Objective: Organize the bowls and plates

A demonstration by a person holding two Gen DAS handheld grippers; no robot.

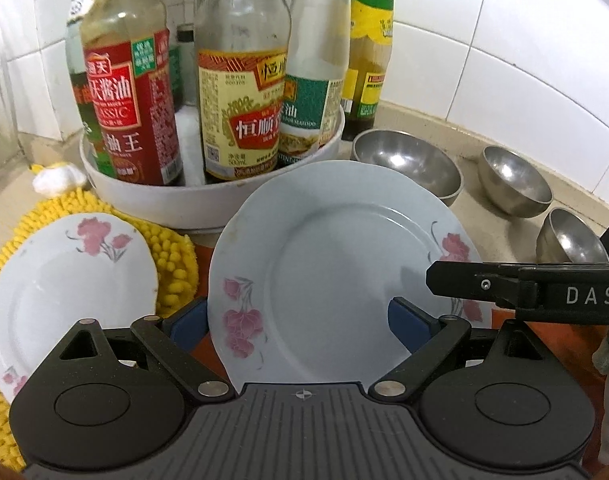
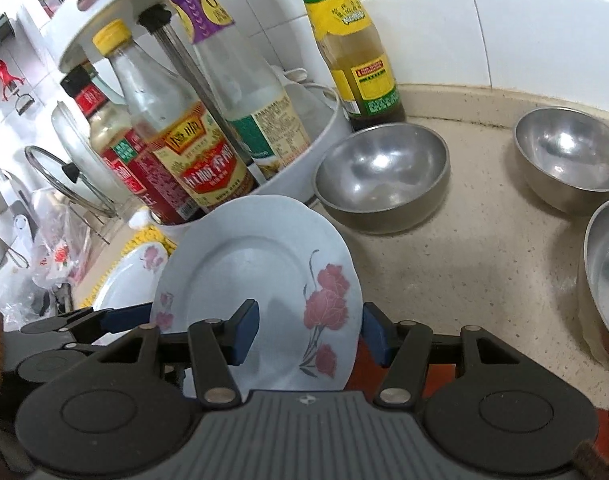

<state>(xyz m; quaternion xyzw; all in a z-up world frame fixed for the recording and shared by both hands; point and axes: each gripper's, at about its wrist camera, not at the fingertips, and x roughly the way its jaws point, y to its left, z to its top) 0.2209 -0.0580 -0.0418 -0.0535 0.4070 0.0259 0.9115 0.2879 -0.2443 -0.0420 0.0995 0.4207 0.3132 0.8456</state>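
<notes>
A white plate with pink flowers (image 1: 336,272) is tilted up in front of both cameras; it also shows in the right wrist view (image 2: 260,288). My left gripper (image 1: 300,320) has its blue pads (image 1: 188,326) on either side of the plate's near edge, wide apart. My right gripper (image 2: 308,336) straddles the plate's right rim, open. The right gripper's finger (image 1: 504,284) shows across the plate's right side. A second flowered plate (image 1: 64,284) lies on a yellow mat (image 1: 172,256) at the left. Three steel bowls (image 2: 384,180) (image 2: 572,156) (image 2: 608,272) sit on the counter at the right.
A white rotating rack (image 1: 208,200) full of sauce bottles (image 1: 240,80) stands just behind the plates. One bottle (image 2: 356,52) stands by the tiled wall. Pot lids and bags (image 2: 56,240) crowd the far left. The beige counter (image 2: 464,264) runs between the bowls.
</notes>
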